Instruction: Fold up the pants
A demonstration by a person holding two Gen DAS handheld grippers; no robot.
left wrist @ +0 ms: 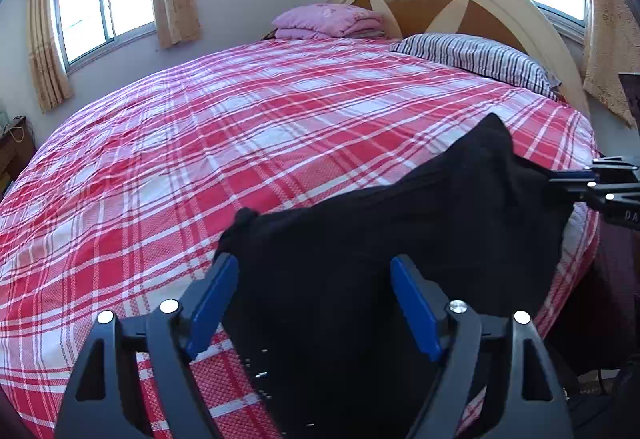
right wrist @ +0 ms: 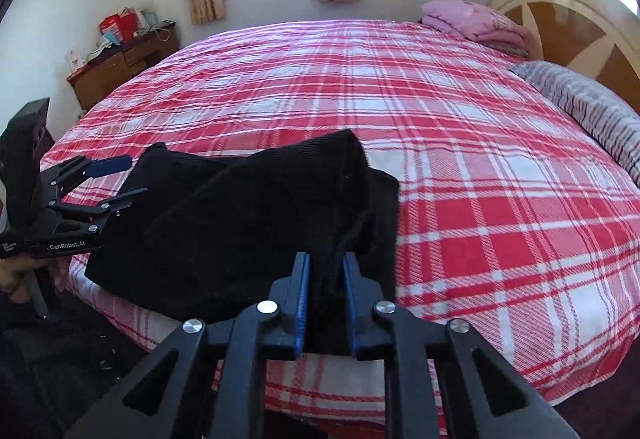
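The black pants (right wrist: 248,207) lay bunched at the near edge of the bed (right wrist: 460,159). The right gripper (right wrist: 326,271) was clenched on a thick fold of them; the left gripper (left wrist: 314,279) stood released, cloth between its jaws but ungripped. One-sided tension could have dragged the heap off the edge or twisted the fold. Waistband, legs and hems could not be told apart in the dark cloth.
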